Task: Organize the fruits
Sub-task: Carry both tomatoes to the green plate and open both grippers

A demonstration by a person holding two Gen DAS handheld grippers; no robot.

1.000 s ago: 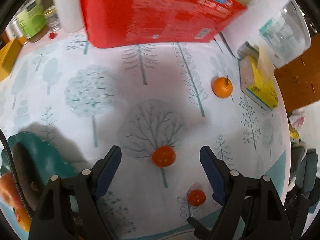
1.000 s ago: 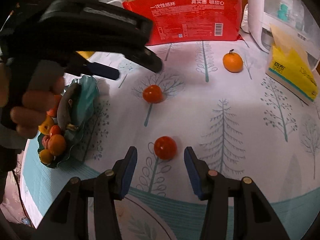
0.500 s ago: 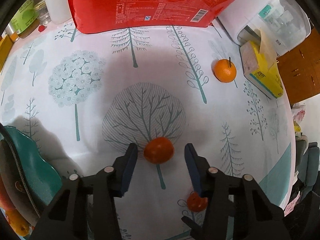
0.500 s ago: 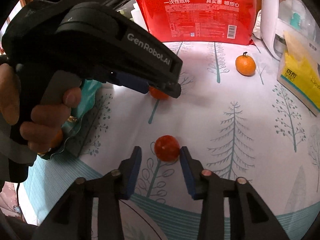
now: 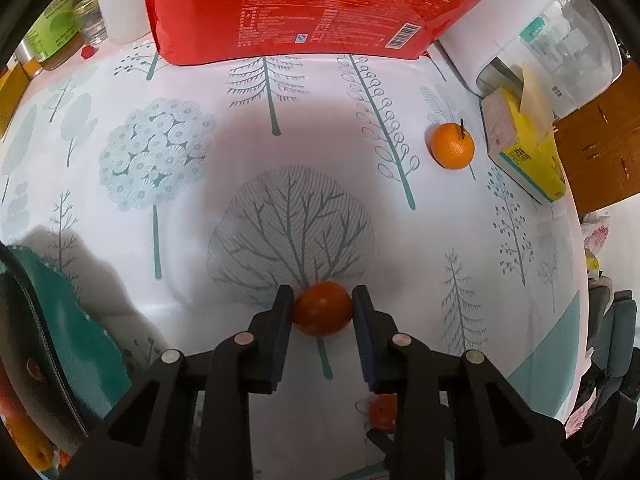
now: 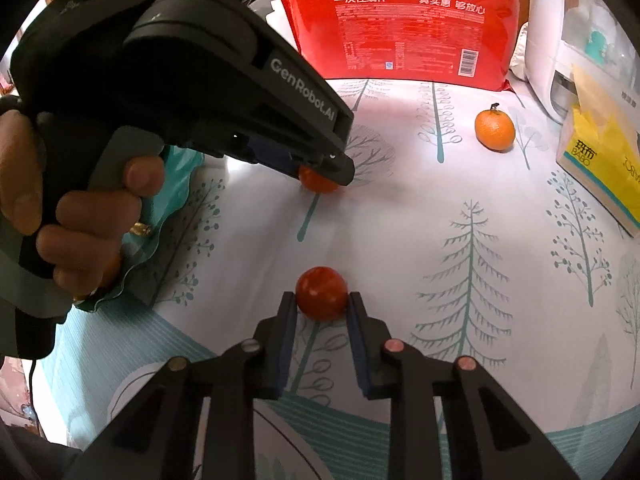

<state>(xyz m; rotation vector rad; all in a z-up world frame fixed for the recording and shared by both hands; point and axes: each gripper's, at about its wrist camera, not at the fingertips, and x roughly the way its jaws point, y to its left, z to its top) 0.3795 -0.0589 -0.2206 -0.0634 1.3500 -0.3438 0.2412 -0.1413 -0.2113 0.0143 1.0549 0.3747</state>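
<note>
My left gripper [image 5: 322, 308] is shut on a small orange-red fruit [image 5: 322, 313] that rests on the tree-print tablecloth. My right gripper [image 6: 322, 304] is shut on a red tomato [image 6: 321, 292] nearer the table's front edge. In the right wrist view the left gripper [image 6: 326, 172] shows over its fruit [image 6: 316, 182]. The tomato also peeks out behind the right finger in the left wrist view [image 5: 382, 412]. A mandarin with a stem [image 5: 452, 146] lies apart at the right, also in the right wrist view [image 6: 494, 129]. A teal fruit plate [image 5: 60, 332] sits at the left.
A red bag of paper cups [image 5: 312, 4] stands at the back. A yellow tissue box [image 5: 524, 152] and a white appliance [image 5: 552, 40] are at the right. Jars and a white bottle [image 5: 120, 4] stand back left. The plate holds several fruits [image 5: 24, 436].
Both grippers have closed from open onto their fruits: the left on the orange-red fruit, the right on the red tomato. Both moved a little forward over them.
</note>
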